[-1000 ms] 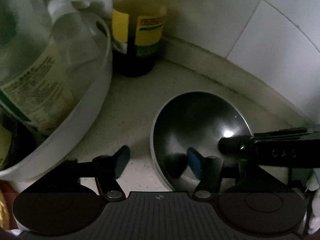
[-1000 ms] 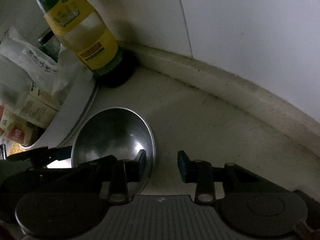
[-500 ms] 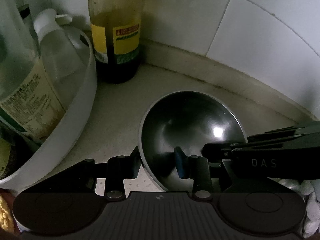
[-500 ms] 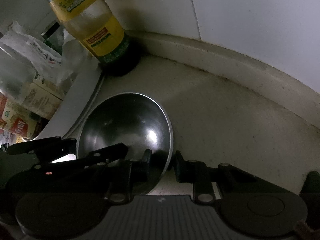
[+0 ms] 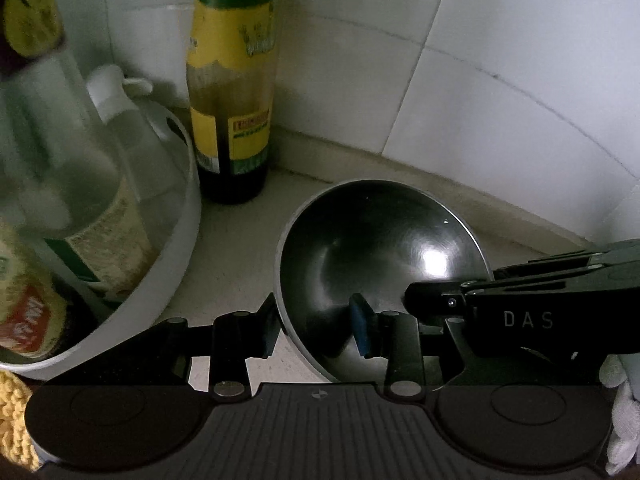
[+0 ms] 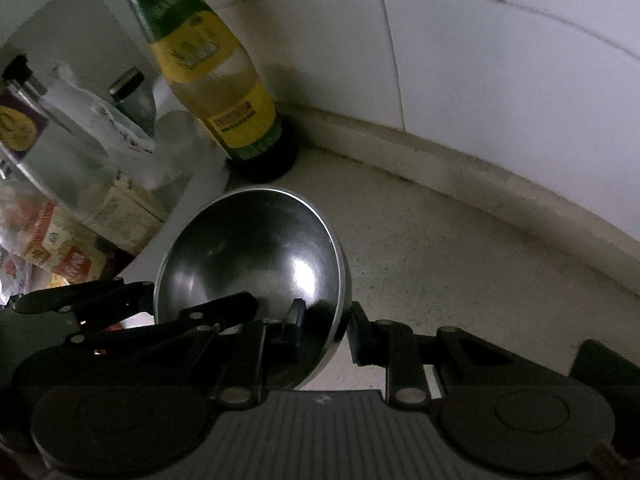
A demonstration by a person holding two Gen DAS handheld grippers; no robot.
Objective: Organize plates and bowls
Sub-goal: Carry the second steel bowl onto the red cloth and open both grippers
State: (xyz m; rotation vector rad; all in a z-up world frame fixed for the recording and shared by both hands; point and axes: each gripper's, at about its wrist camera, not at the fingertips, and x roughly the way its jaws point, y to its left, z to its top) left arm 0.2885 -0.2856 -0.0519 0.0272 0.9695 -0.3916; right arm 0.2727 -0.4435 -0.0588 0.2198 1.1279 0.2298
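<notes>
We are looking into a dim corner, and much of it is hard to read: the labels on the packets and bottles crowded inside the white basin (image 5: 182, 240) at the left of both views are blurring out, and the basin itself is running off the frame edge. A yellow knitted cloth (image 5: 12, 420) is peeking in, cut off, at the lower left of the left wrist view. The near side of the steel bowl (image 5: 372, 248) is disappearing behind the gripper bodies, so we cannot tell whether its base is touching the counter.

The speckled pale countertop (image 6: 460, 264) is meeting a white tiled wall (image 6: 500, 80) along a stained raised edge. A green-capped bottle with a yellow label (image 5: 230, 120) is standing upright in the corner, just beside the basin.

The bowl is round, polished and dark inside, catching one bright highlight. It is sitting at the centre of the left view and left of centre in the right view. Our left gripper (image 5: 316, 330) is clamping the bowl's left rim, one pad outside and the blue pad inside. Our right gripper (image 6: 324, 326) is pinching the opposite rim the same way.
</notes>
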